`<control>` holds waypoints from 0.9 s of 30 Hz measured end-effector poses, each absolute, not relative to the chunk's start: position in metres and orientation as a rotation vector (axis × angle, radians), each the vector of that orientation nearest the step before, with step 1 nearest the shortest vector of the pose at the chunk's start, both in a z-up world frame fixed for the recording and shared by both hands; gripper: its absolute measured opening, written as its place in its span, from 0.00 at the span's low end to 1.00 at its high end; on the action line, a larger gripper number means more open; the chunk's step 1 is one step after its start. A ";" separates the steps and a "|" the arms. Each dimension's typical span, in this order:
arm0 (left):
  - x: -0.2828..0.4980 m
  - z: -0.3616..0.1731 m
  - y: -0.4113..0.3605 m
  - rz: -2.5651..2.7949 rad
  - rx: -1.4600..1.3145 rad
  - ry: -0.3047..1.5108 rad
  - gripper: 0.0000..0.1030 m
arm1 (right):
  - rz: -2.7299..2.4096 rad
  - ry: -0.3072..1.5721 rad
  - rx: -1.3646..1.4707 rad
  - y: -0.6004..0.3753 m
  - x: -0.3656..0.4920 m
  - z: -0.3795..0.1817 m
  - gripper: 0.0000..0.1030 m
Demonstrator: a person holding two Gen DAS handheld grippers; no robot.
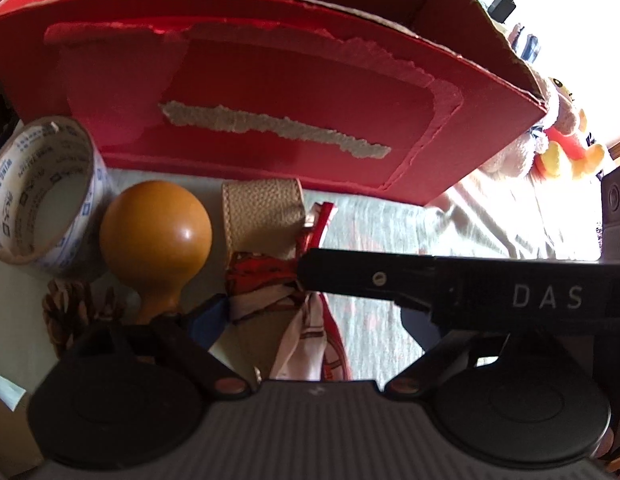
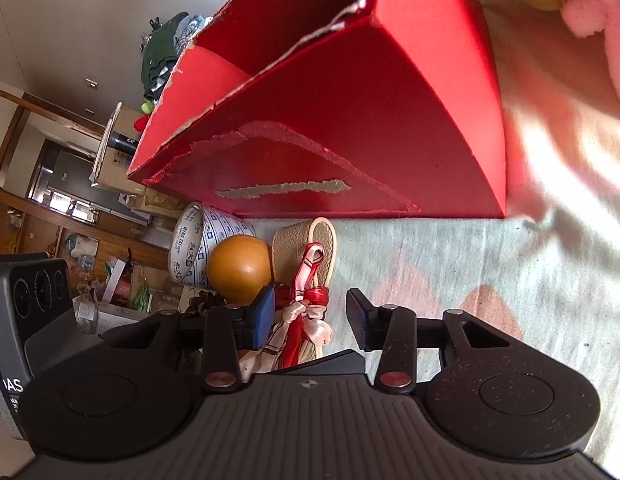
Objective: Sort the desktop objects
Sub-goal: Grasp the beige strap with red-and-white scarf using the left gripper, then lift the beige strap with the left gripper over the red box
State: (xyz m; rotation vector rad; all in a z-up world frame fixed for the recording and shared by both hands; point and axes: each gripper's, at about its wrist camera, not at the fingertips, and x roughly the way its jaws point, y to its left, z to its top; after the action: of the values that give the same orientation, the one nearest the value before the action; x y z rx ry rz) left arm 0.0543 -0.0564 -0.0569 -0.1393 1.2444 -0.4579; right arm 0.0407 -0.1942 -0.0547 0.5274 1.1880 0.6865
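On the cloth-covered table [image 2: 449, 264], my right gripper [image 2: 310, 316] stands open around the ribboned scarf [image 2: 306, 316]; left gripper [image 1: 262, 312] state: cannot tell.

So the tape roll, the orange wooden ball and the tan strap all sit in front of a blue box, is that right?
Not quite: the box is red, not blue, as the left wrist view shows. The tape roll, the orange wooden ball and the tan strap do sit in front of it.

charger [image 1: 502, 5] | plush toy [image 1: 557, 136] (pink, yellow) — kitchen cabinets [image 2: 70, 216]
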 end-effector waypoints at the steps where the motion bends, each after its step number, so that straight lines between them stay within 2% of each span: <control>1: 0.055 -0.058 -0.058 -0.454 -0.135 1.250 0.87 | 0.690 1.193 0.522 -0.192 0.041 -0.056 0.43; 5: 0.057 -0.061 -0.062 -0.449 -0.094 1.256 0.81 | 0.694 1.208 0.523 -0.192 0.040 -0.059 0.43; 8: 0.055 -0.060 -0.064 -0.451 -0.074 1.253 0.78 | 0.700 1.226 0.548 -0.197 0.042 -0.061 0.33; 11: 0.053 -0.058 -0.069 -0.453 -0.043 1.245 0.77 | 0.697 1.230 0.551 -0.202 0.042 -0.061 0.30; 17: 0.050 -0.053 -0.077 -0.518 -0.051 1.262 0.66 | 0.646 1.226 0.557 -0.226 0.037 -0.053 0.29; 27: 0.029 -0.038 -0.122 -0.695 0.029 1.232 0.66 | 0.495 1.156 0.552 -0.278 0.011 -0.032 0.29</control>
State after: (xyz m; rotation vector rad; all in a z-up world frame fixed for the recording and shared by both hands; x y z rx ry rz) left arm 0.0295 -0.1223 -0.0378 0.0285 1.2323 -0.6949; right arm 0.0112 -0.2778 -0.0316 0.5522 1.1556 0.4947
